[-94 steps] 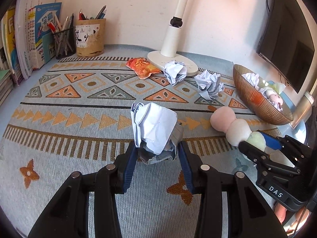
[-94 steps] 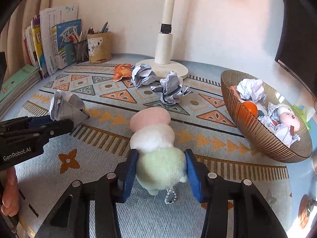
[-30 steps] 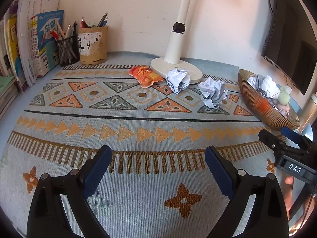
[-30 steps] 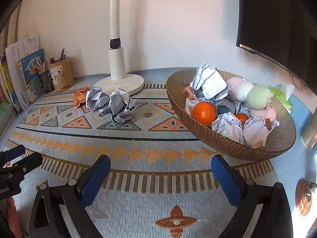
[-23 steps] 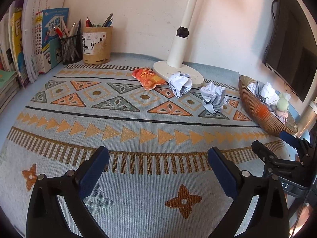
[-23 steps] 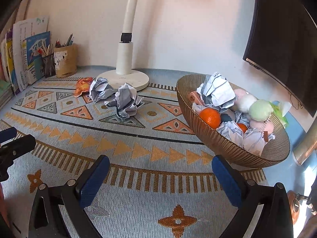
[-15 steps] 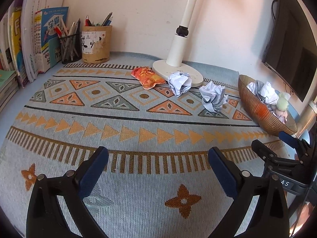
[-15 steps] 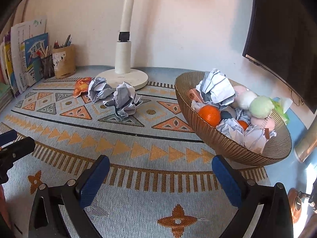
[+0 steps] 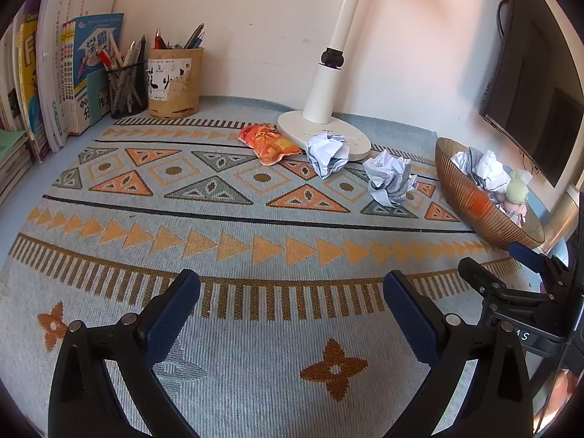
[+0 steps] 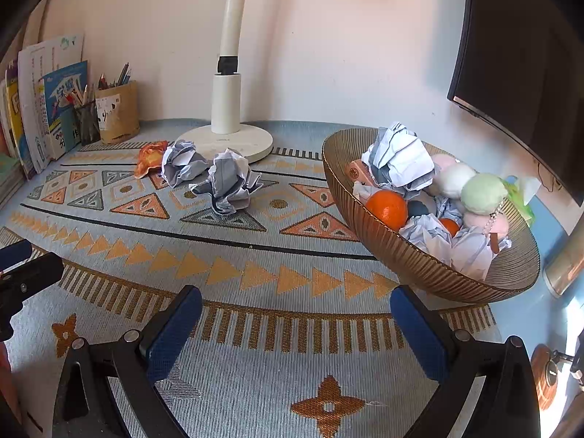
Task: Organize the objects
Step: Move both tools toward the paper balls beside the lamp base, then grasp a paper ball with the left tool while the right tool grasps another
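Two crumpled paper balls lie on the patterned mat by the lamp base, one nearer the lamp (image 9: 327, 154) (image 10: 181, 162) and one closer to the bowl (image 9: 390, 181) (image 10: 228, 181). An orange snack packet (image 9: 269, 143) (image 10: 150, 157) lies just left of them. The ribbed brown bowl (image 9: 471, 197) (image 10: 412, 255) at the right holds paper balls, oranges and a pastel plush toy (image 10: 471, 191). My left gripper (image 9: 292, 308) hovers open over bare mat, nothing between its blue pads. My right gripper (image 10: 295, 325) also stands open and empty, left of the bowl's near rim.
A white lamp (image 9: 323, 109) stands at the back centre. Pen holders (image 9: 175, 76) and upright books (image 9: 69, 73) fill the back left corner. A dark monitor (image 10: 525, 58) hangs at the right. A metal cylinder (image 10: 564, 266) stands beyond the bowl.
Since three seconds ago, the paper ball and the plush toy left my grippers and now lie in the bowl. Over the last second both open grippers have barely shifted.
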Tool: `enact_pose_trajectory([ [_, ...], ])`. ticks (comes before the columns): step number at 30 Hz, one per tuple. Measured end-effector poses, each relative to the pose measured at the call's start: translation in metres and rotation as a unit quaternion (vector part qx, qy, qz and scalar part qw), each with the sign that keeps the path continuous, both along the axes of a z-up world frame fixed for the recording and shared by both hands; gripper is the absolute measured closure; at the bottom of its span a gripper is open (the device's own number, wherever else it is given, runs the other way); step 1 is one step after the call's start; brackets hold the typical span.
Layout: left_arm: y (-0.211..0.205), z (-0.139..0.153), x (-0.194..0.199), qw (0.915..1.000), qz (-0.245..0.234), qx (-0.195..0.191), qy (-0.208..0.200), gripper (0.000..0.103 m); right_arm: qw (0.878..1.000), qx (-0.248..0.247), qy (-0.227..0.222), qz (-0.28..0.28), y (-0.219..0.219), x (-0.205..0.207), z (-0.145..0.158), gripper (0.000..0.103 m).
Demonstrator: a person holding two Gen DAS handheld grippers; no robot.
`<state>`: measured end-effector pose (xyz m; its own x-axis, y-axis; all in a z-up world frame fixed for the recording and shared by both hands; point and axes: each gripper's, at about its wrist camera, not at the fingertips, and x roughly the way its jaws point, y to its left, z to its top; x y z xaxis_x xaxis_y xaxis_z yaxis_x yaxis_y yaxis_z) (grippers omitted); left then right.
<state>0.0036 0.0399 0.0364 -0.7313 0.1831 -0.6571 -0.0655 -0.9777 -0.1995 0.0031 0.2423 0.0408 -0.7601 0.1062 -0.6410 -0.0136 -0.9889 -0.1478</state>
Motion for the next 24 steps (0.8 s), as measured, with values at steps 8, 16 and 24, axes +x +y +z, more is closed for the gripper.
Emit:
enact_pose_trajectory([
  [8, -0.005, 0.029, -0.04, 0.9956, -0.09, 0.028, -0.003, 0.002, 0.97, -0.19, -0.153, 0.022, 0.014, -0.039, -0.006, 0.0],
  [16, 0.026, 0.023, -0.097, 0.9779, -0.153, -0.141, 0.02, 0.002, 0.926, -0.353, -0.121, -0.05, 0.021, -0.099, -0.008, 0.0],
  [24, 0.057, -0.002, -0.149, 0.9636, -0.195, -0.18, 0.03, 0.01, 0.947, -0.303, -0.096, -0.043, 0.004, -0.137, -0.019, 0.001],
])
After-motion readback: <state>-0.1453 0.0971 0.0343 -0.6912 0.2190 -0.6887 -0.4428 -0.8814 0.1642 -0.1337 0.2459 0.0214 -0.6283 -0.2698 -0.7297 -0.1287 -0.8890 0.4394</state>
